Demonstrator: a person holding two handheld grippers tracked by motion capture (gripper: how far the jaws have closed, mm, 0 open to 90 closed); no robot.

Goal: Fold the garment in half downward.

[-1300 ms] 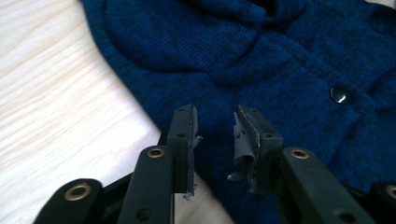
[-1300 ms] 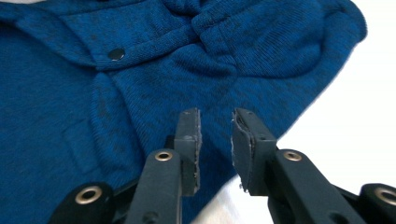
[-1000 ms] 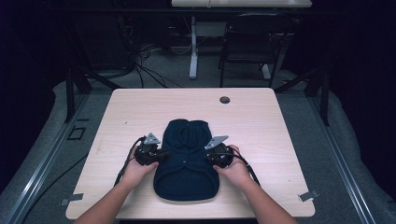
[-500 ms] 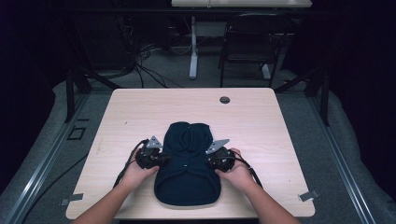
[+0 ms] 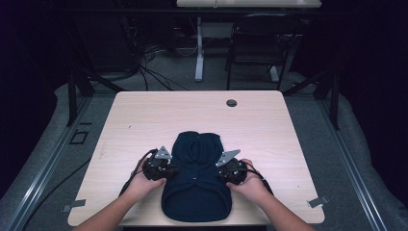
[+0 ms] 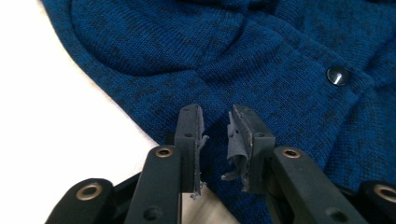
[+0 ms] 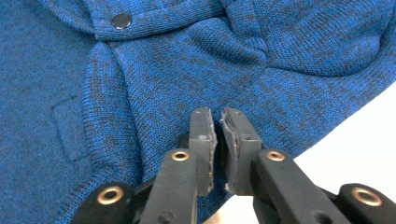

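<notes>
A dark blue knit sweater [image 5: 196, 192], folded into a compact bundle, lies at the near middle of the light wooden table [image 5: 144, 115]. My left gripper [image 5: 167, 169] rests at its left edge. In the left gripper view the sweater [image 6: 261, 56] shows a dark button [image 6: 337, 75], and the left gripper [image 6: 217, 122] hovers over the fabric's edge with a small gap between the jaws and nothing in it. My right gripper [image 5: 226, 173] sits at the sweater's right edge. In the right gripper view the right gripper [image 7: 218, 119] has its jaws almost together over the knit [image 7: 163, 79], near a button [image 7: 121, 20].
A round dark grommet [image 5: 231, 103] sits in the table's far edge. Behind the table stand a black chair [image 5: 255, 48], a white desk leg [image 5: 198, 53] and floor cables [image 5: 159, 53]. Bare tabletop stretches beyond and beside the sweater.
Both hands and grippers slid a little toward the near table edge along the sweater's sides. The sweater bundle stayed in place.
</notes>
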